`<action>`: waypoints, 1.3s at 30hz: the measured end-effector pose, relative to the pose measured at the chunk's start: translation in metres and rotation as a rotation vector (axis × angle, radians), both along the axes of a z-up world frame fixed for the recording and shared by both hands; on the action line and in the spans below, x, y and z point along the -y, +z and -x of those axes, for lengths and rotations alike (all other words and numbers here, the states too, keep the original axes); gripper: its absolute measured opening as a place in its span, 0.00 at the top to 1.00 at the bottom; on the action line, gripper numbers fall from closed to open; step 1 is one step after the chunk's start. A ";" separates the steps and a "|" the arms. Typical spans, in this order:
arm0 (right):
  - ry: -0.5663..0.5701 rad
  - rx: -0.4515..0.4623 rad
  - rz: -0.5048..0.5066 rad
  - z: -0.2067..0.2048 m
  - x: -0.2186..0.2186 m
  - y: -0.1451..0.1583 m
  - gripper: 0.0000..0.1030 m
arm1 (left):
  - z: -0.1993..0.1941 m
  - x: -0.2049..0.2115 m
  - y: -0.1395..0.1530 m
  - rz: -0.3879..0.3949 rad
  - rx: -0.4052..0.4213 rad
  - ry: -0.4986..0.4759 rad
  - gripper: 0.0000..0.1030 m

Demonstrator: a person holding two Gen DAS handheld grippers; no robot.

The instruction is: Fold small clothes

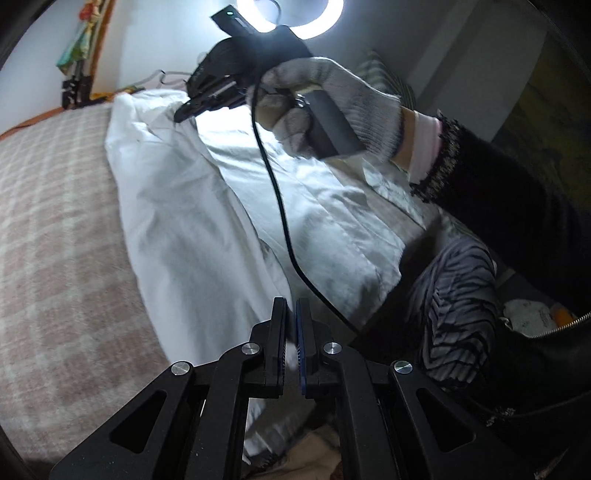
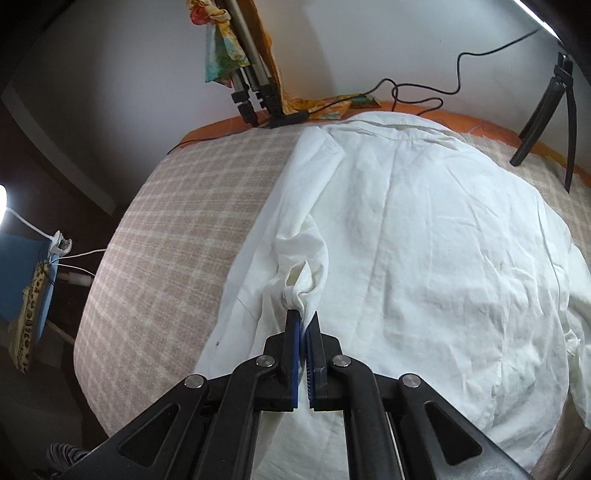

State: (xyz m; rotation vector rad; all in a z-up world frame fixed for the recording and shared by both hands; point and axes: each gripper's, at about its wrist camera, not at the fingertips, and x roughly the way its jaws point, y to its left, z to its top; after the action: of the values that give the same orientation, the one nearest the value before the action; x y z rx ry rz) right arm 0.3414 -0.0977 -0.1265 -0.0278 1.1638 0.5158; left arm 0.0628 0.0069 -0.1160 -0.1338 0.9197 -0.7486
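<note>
A white shirt (image 2: 424,236) lies spread on a checked pink-and-white blanket (image 2: 177,221); it also shows in the left wrist view (image 1: 192,229). My right gripper (image 2: 303,321) is shut on a bunched sleeve end (image 2: 295,291) of the shirt, lifted over its left side. In the left wrist view the right gripper (image 1: 184,112) shows at the far end of the shirt, held by a gloved hand (image 1: 332,107). My left gripper (image 1: 291,314) is shut on the near edge of the shirt, a bit of white cloth between its pads.
A tripod (image 2: 255,96) and black cables (image 2: 424,96) stand at the blanket's far edge; another stand's legs (image 2: 546,110) are at the far right. A ring light (image 1: 291,14) shines above. A black cable (image 1: 280,221) hangs across the shirt. Striped cloth (image 1: 454,306) is on the right.
</note>
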 end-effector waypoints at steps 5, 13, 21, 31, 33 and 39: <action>-0.010 -0.017 0.025 -0.005 0.008 -0.018 1.00 | 0.006 -0.008 0.010 0.075 -0.010 -0.013 0.88; 0.032 0.064 0.145 0.006 0.005 -0.010 0.86 | -0.007 -0.055 0.014 0.017 0.037 0.194 0.88; 0.136 0.233 0.083 0.049 -0.001 0.023 0.80 | -0.018 -0.030 0.001 -0.078 0.033 0.121 0.88; 0.233 0.204 0.153 0.045 -0.057 -0.023 0.80 | -0.004 -0.017 -0.033 -0.121 -0.025 0.043 0.88; 0.224 0.177 0.183 0.040 -0.057 -0.037 0.81 | 0.000 -0.020 -0.033 -0.114 -0.028 0.036 0.88; 0.187 0.160 0.112 0.041 -0.042 -0.032 0.79 | 0.010 -0.021 -0.025 -0.129 -0.004 0.023 0.88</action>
State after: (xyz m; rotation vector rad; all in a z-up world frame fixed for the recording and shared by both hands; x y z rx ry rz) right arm 0.3002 -0.0559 -0.1584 -0.2716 1.0370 0.6018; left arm 0.0527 0.0275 -0.1408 -0.0327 0.9658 -0.6658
